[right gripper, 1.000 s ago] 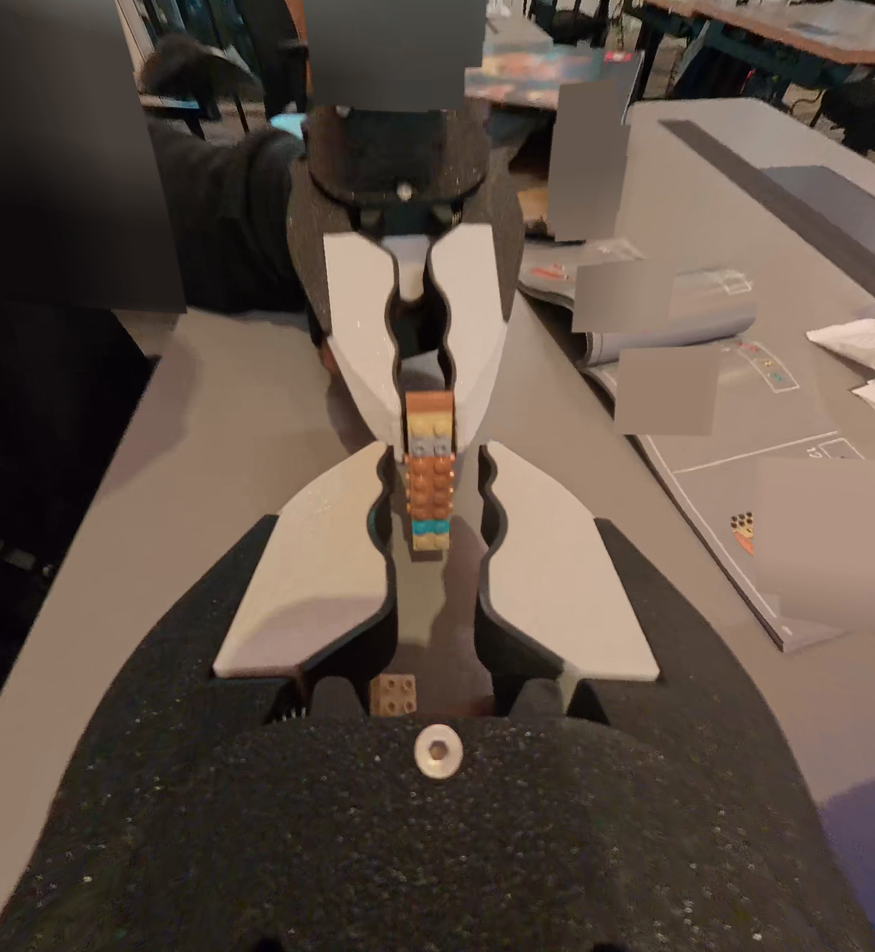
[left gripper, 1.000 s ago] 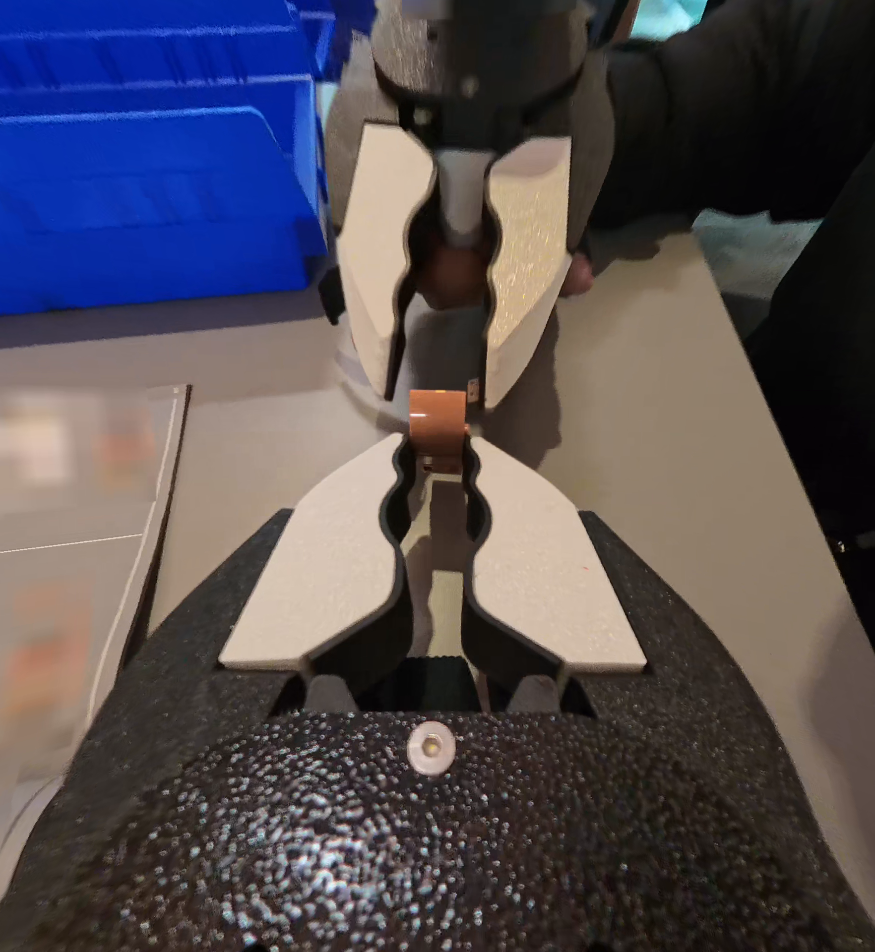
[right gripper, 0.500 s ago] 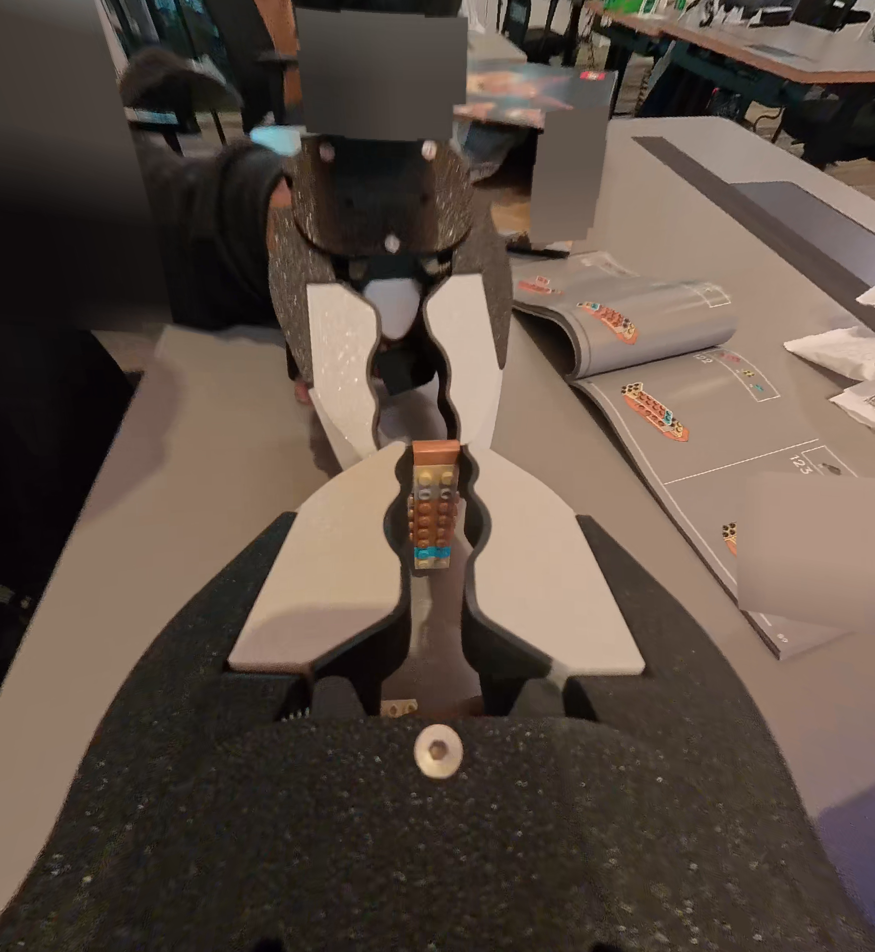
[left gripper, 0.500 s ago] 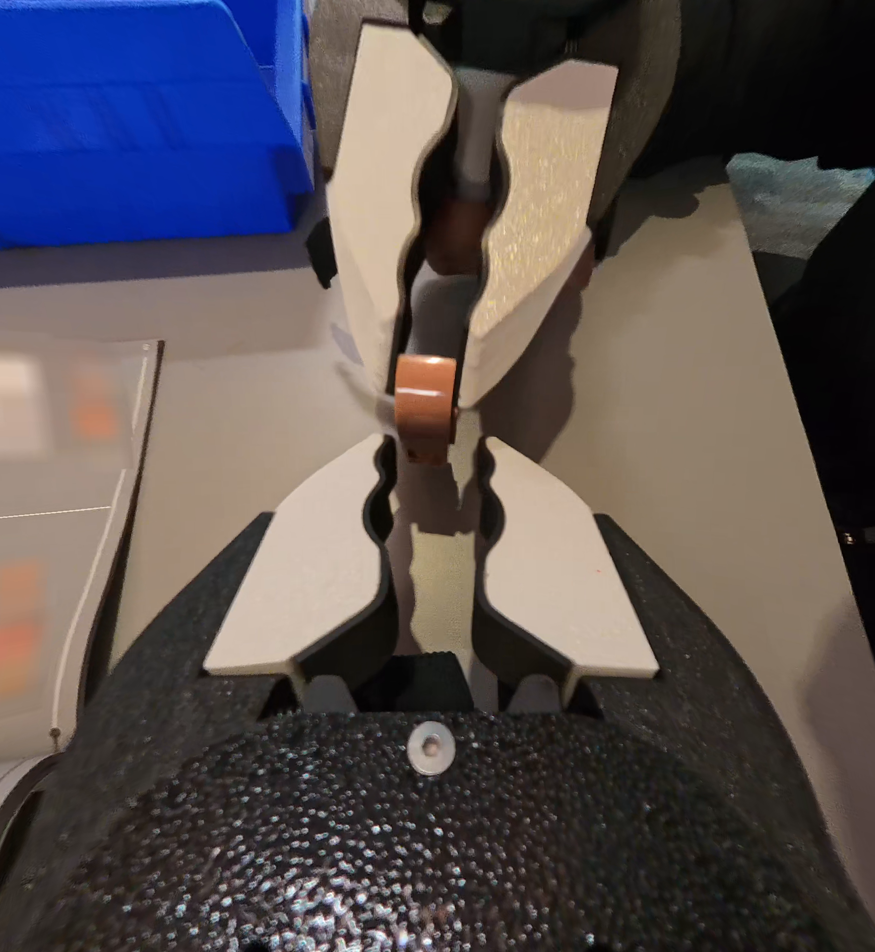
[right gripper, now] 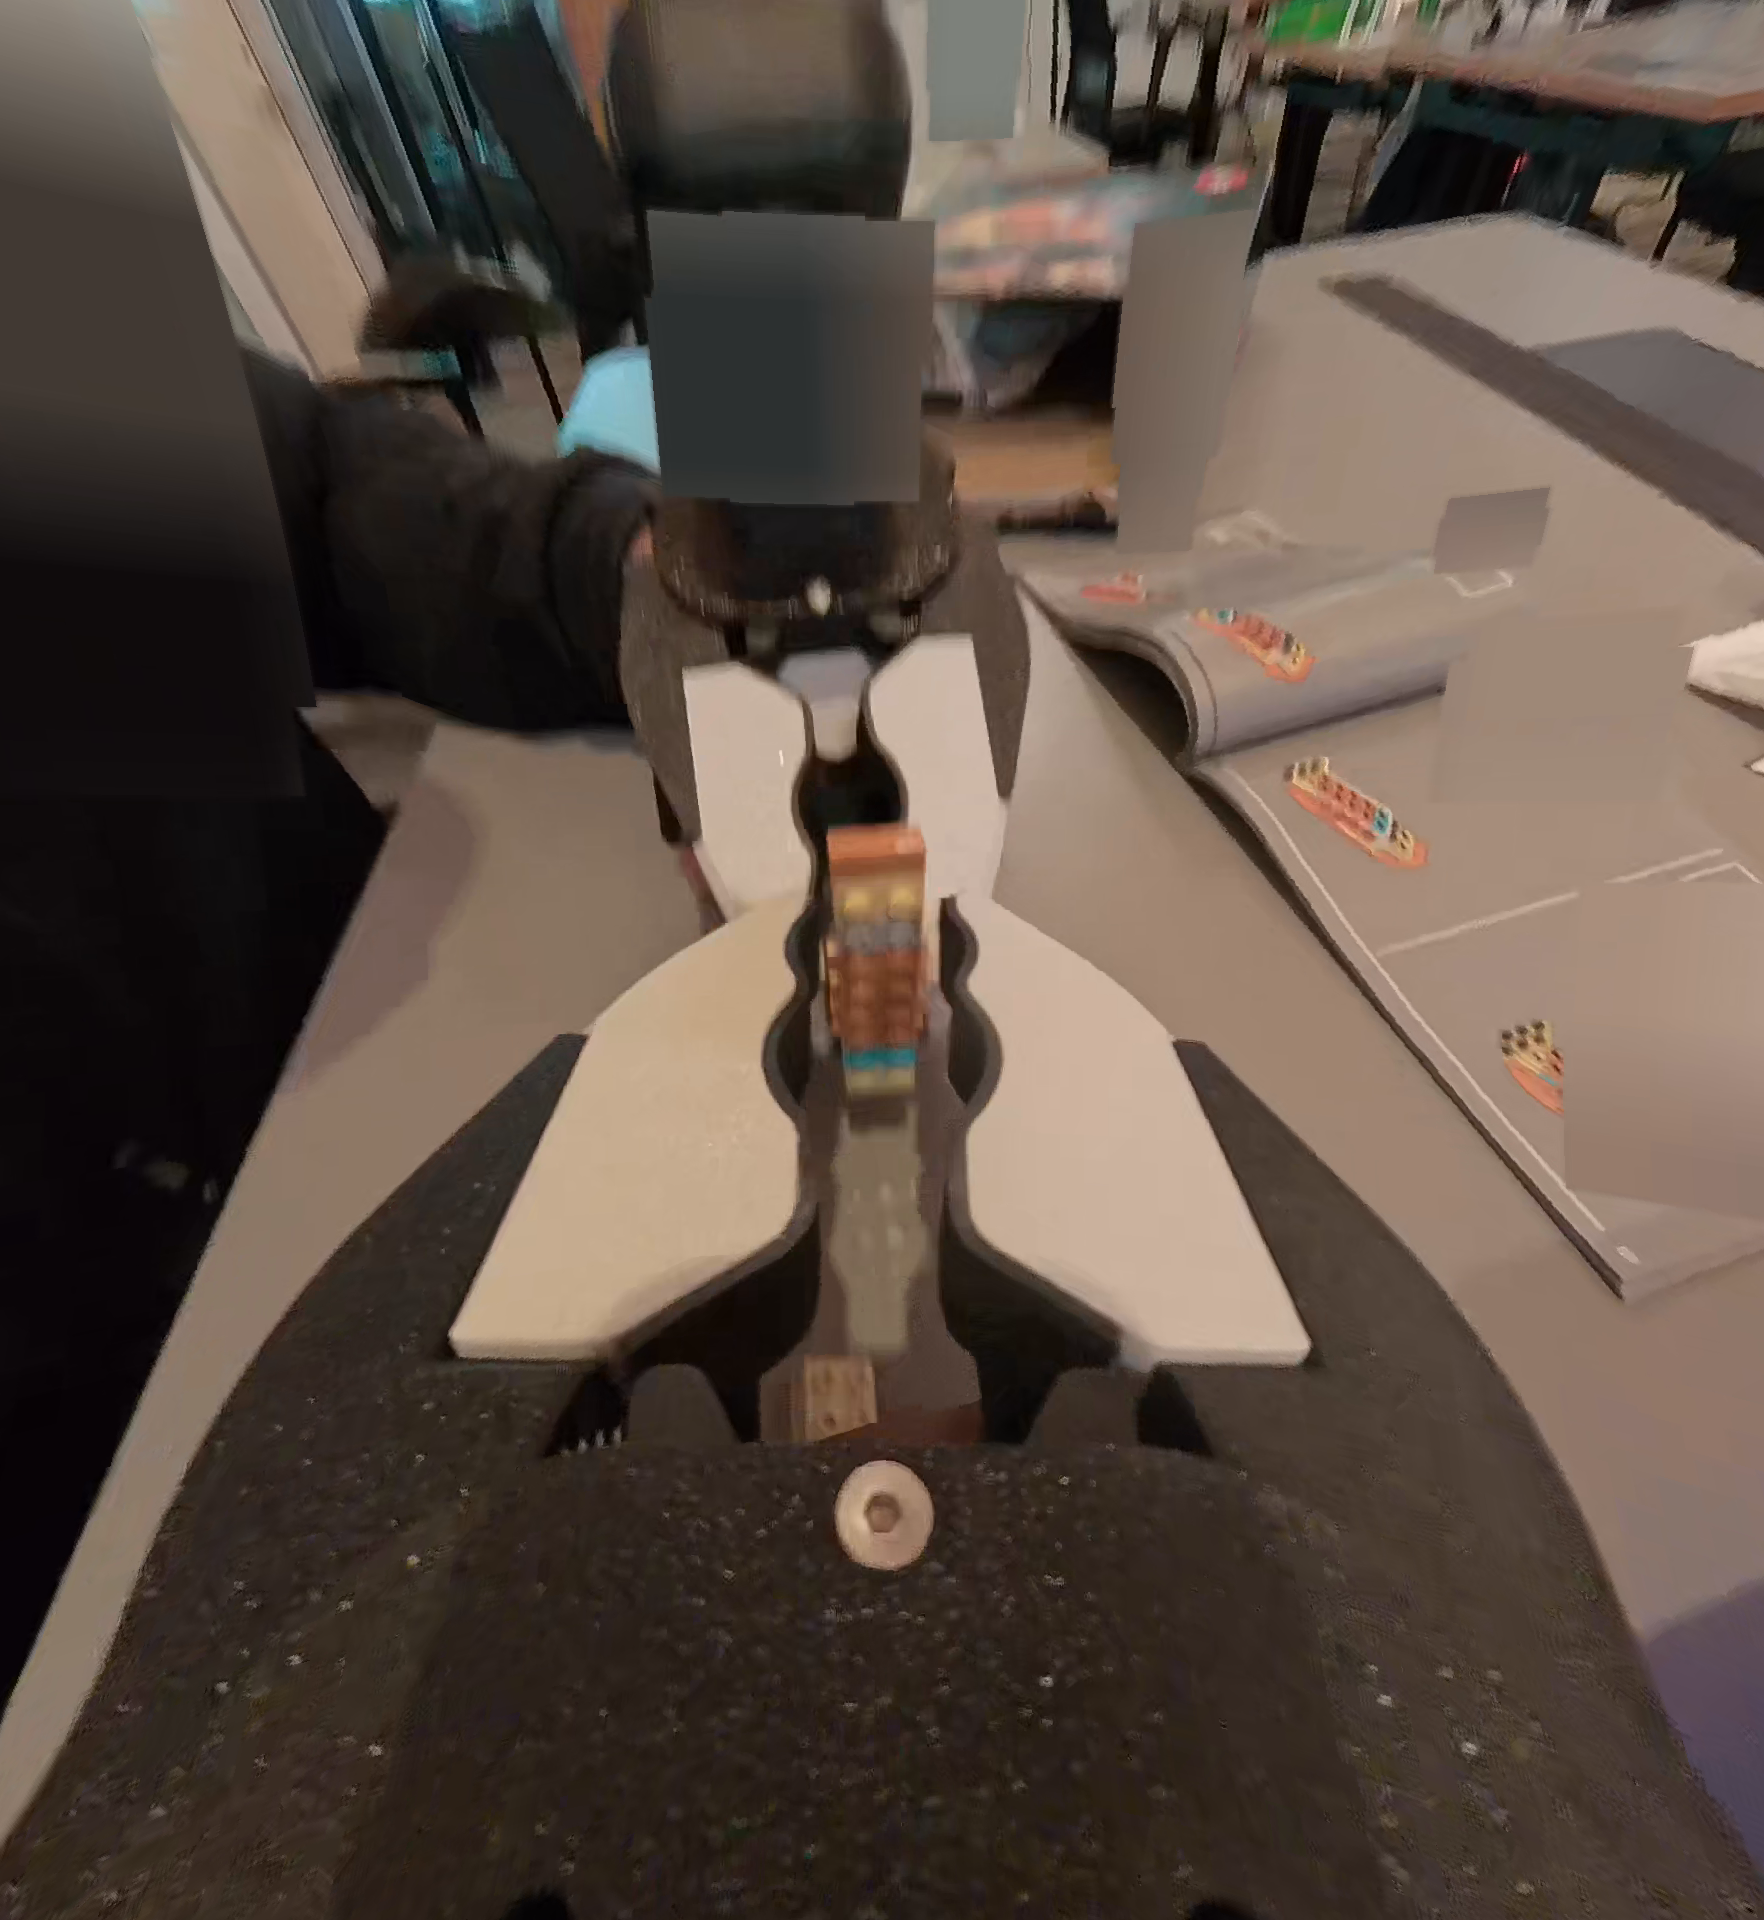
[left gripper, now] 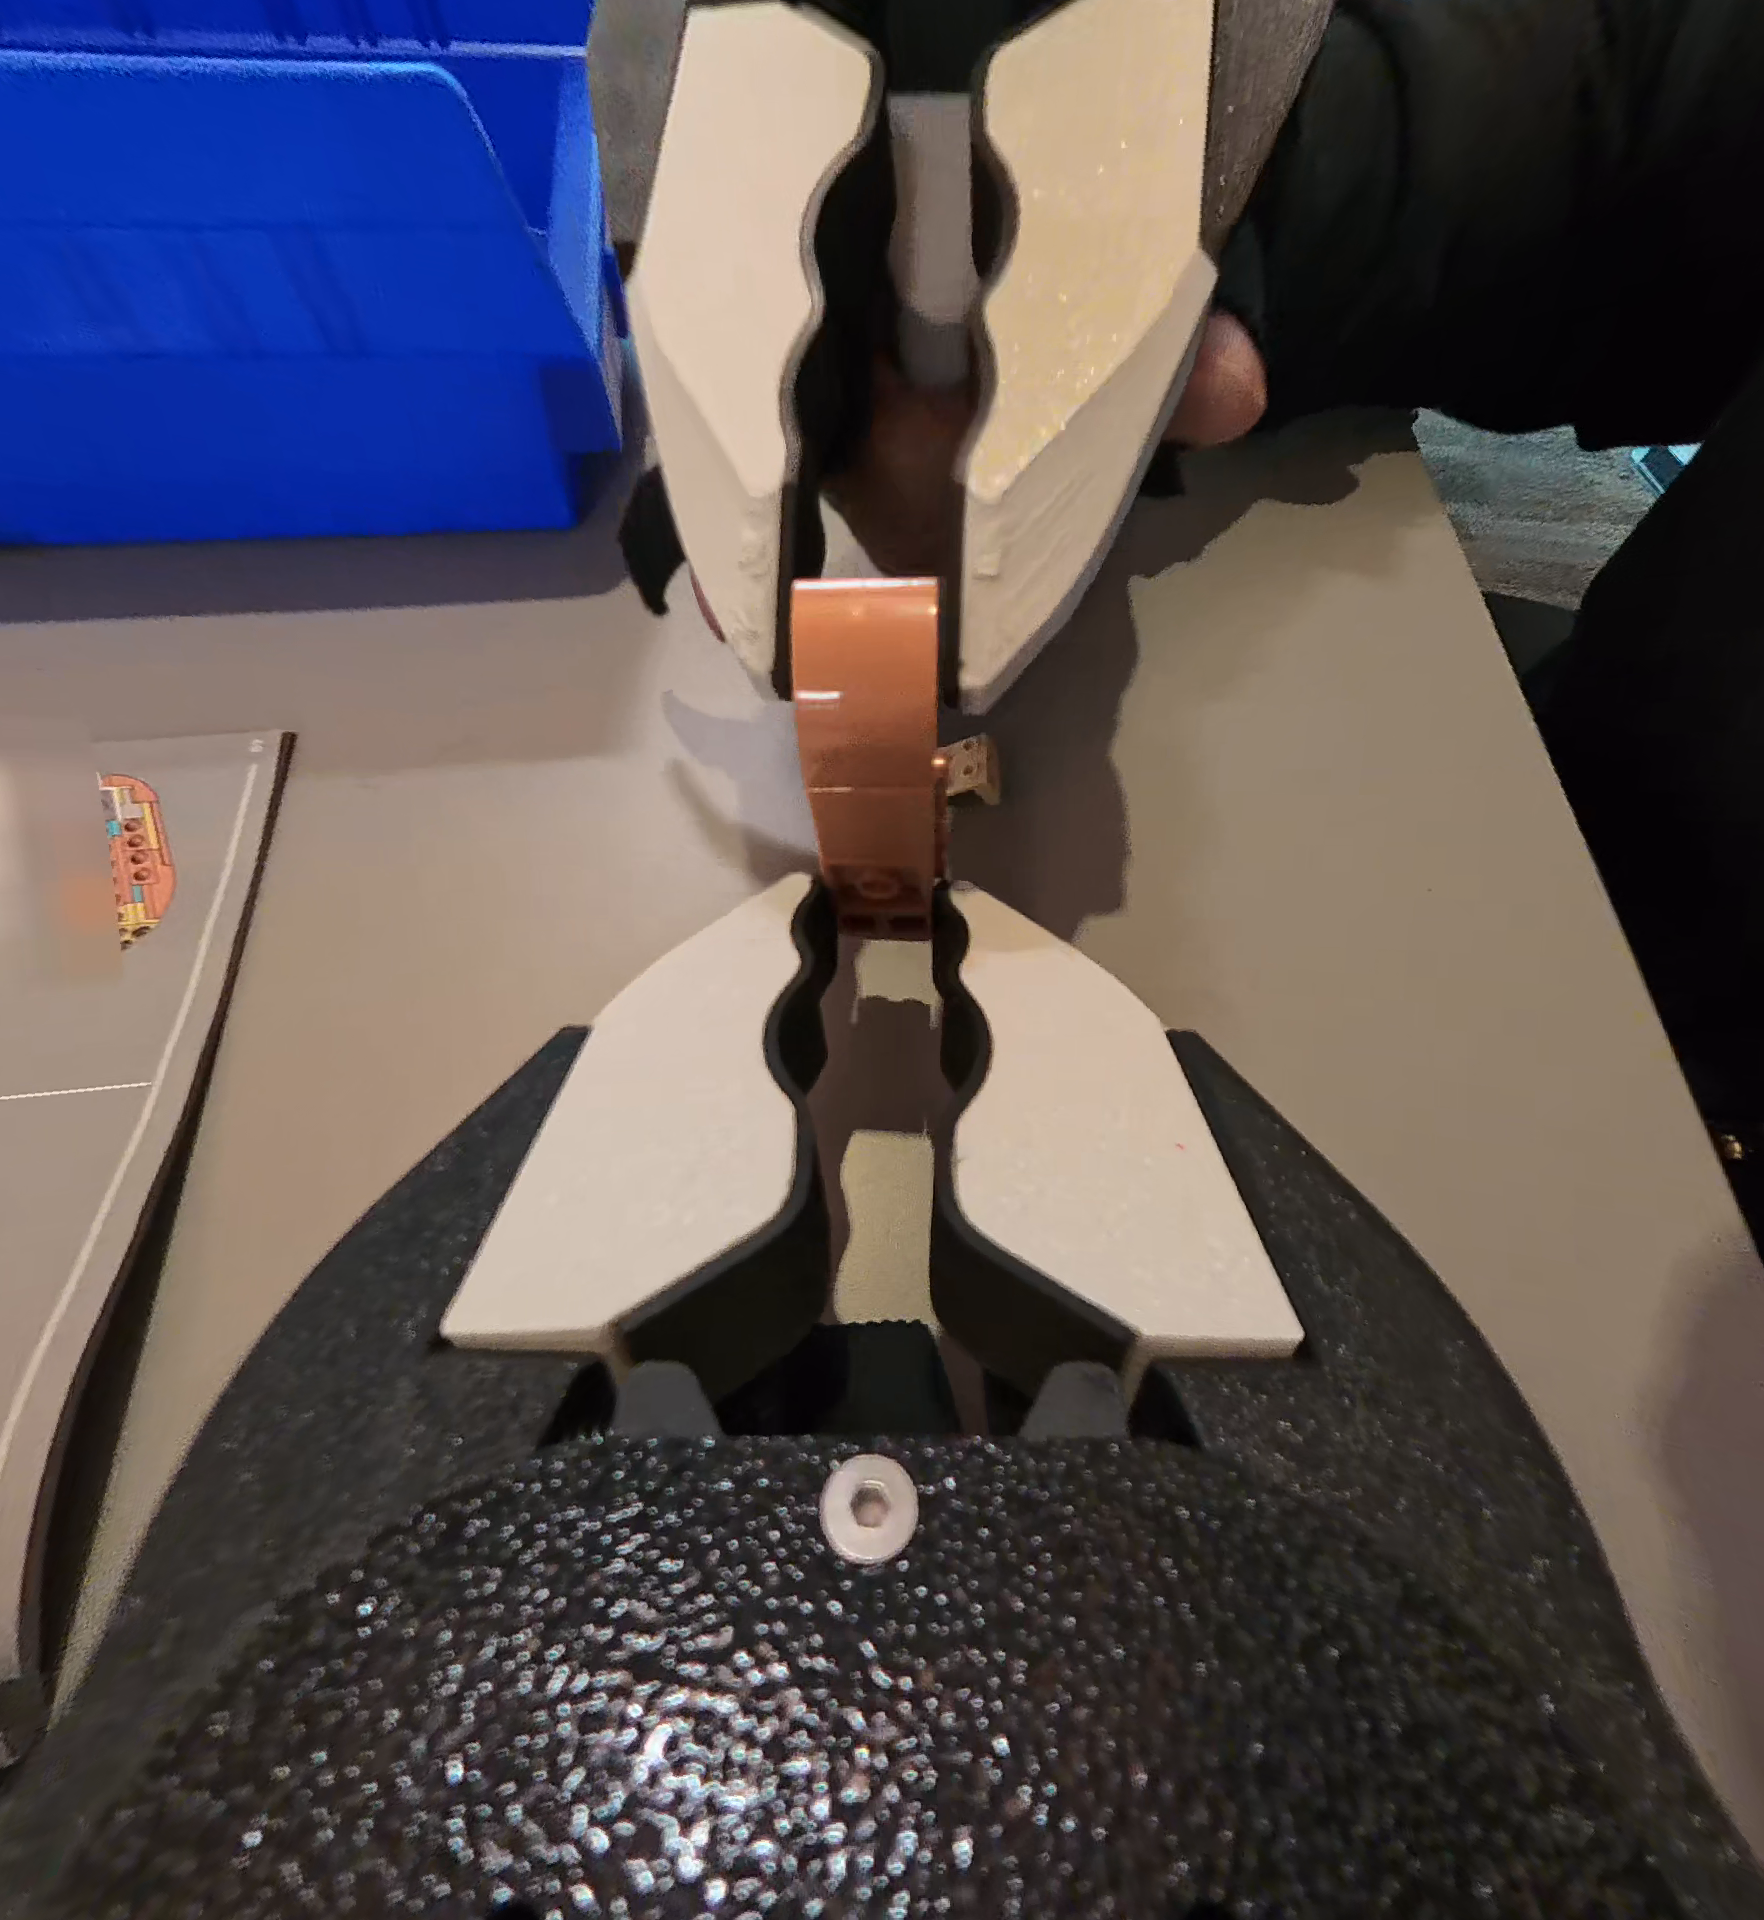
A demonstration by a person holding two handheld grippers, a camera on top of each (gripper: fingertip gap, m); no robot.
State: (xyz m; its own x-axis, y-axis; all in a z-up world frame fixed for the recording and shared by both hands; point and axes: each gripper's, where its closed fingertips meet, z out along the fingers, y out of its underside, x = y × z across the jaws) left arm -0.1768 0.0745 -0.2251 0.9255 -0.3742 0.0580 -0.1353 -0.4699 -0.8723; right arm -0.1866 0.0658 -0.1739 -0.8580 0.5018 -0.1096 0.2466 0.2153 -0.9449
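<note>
Brick assembly (left gripper: 865, 748), a narrow brown strip with tan, grey and teal studs on its upper face, spans between both grippers above the grey table (left gripper: 1273, 831). Left gripper (left gripper: 880, 902) has narrowed fingers pressing the near end; right gripper (right gripper: 873, 935) has jaws just as narrow around the other end, contact blurred. Tan brick (left gripper: 973, 774) lies beneath; open instruction booklet (right gripper: 1480, 883) and blue bin (left gripper: 234, 291) flank.

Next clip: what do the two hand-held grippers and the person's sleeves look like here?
Both match: the left hand-held gripper and right hand-held gripper each have a black speckled rounded body, a silver hex screw, and two flat white fingers with wavy black inner edges. The person wears black sleeves. No cables show.
</note>
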